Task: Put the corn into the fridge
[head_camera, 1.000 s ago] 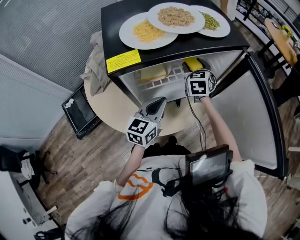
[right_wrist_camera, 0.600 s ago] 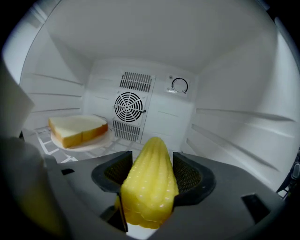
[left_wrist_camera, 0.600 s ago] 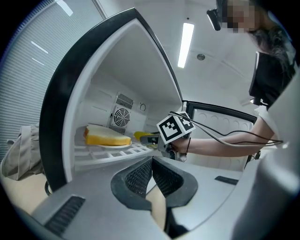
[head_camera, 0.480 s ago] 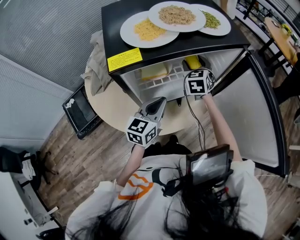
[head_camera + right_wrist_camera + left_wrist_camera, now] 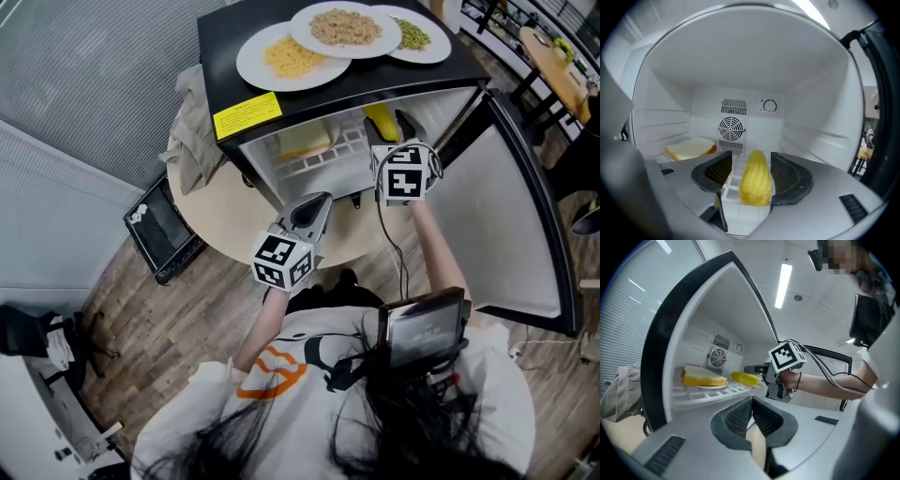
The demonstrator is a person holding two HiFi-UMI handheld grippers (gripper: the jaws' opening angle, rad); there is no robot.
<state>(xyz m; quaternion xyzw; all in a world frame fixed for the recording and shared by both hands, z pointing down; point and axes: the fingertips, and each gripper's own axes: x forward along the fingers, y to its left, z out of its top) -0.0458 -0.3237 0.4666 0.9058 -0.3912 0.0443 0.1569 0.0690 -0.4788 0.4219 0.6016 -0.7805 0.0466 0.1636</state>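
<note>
The yellow corn (image 5: 754, 180) lies on the white wire shelf (image 5: 740, 213) inside the open mini fridge (image 5: 234, 89). My right gripper (image 5: 751, 164) is open, its jaws on either side of the cob, the right one close against it. From the head view the corn (image 5: 380, 120) shows at the shelf's right side, just beyond the right gripper (image 5: 394, 131). My left gripper (image 5: 314, 208) is shut and empty, held back over the round table (image 5: 220, 211). In the left gripper view, the left gripper (image 5: 751, 404) faces the fridge, with the corn (image 5: 744, 378) ahead.
A slice of bread (image 5: 689, 149) lies on the shelf's left side. Three plates of food (image 5: 291, 56) stand on the fridge top. The fridge door (image 5: 487, 225) hangs open to the right. A cloth bag (image 5: 192, 122) sits left of the fridge.
My right gripper has drawn back a little from the fridge while the corn stays on the shelf. The left gripper has not moved.
</note>
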